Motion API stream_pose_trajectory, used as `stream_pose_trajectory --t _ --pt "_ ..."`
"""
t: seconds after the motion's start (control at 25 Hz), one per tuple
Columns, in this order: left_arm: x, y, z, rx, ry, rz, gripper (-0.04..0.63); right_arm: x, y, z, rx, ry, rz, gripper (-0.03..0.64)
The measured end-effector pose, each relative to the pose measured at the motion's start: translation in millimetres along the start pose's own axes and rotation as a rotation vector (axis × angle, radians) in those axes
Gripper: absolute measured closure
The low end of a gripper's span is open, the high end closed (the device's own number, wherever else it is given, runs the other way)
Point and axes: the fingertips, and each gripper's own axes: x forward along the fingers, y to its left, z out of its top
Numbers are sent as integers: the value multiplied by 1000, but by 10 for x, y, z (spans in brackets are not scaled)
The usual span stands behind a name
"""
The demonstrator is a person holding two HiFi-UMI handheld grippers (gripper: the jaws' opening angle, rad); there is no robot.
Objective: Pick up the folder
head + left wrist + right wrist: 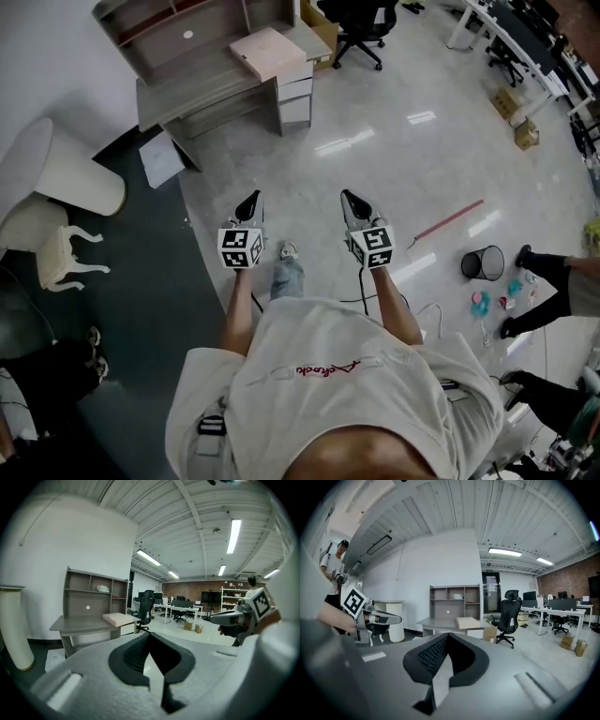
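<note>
On the grey desk (202, 84) ahead, the head view shows the top of the folder (269, 52); the gripper views show mostly its thin edge. It is flat, square and pale pink. The left gripper (253, 198) and right gripper (349, 197) are closed and empty.

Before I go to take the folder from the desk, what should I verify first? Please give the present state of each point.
1. Folder in view, lying flat on the desk: ok.
2. Folder within reach: not ok, the desk stands well ahead of both grippers.
3. Left gripper empty: ok.
4. Right gripper empty: ok.
5. Jaws apart for a grasp: not ok, both pairs are together.
6. Folder edge free for the jaws: cannot tell from here.
</note>
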Motion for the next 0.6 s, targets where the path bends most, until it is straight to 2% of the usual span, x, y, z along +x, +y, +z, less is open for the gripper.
stream_pose_trajectory --t 0.6 --pt "1213 1090 652 13 -13 -52 595 1520 -422 602 -9 4 -48 611"
